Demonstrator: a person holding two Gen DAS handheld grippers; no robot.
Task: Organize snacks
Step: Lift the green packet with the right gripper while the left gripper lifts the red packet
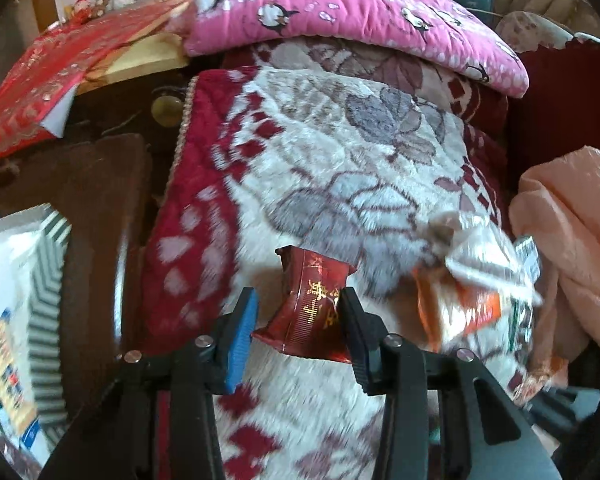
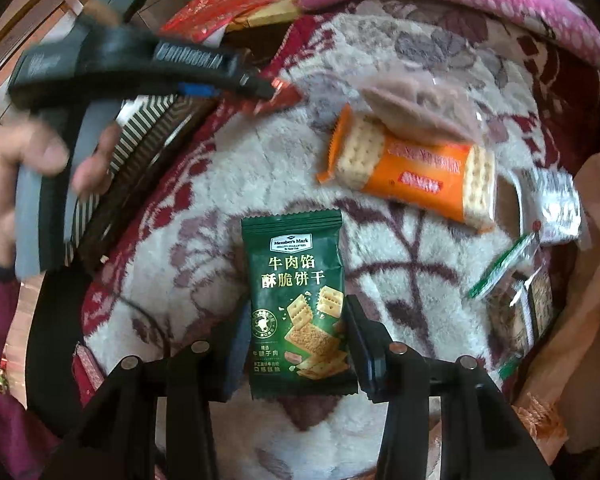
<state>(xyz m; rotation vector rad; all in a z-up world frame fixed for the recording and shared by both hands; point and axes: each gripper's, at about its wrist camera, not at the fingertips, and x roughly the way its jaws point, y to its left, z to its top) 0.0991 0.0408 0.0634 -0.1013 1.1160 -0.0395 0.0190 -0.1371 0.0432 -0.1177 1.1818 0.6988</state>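
The work surface is a plush floral blanket [image 1: 340, 168], cream with grey leaves and dark red borders, filling the middle of both frames. A pink penguin-print quilt [image 1: 340, 12] lies folded along its top edge, a peach cloth [image 1: 572, 240] bunches at the right edge, and a red patterned cloth [image 1: 48, 80] covers dark wooden furniture at upper left. A striped box [image 1: 44, 300] stands at the left edge.

The left gripper [image 1: 296, 312] pinches a dark red snack packet [image 1: 312, 304] between its blue and black pads, jaws narrowed onto the crumpled wrapper, low in the frame's centre. In the right wrist view the same tool appears blurred at upper left, held by the person's hand [image 2: 24, 172].

The right gripper [image 2: 296, 344] clamps a green Member's Mark cracker packet [image 2: 300, 304] at lower centre. An orange cracker packet [image 2: 412, 168] lies on the blanket at upper right, with small clear-wrapped snacks [image 2: 540, 240] near the right edge.
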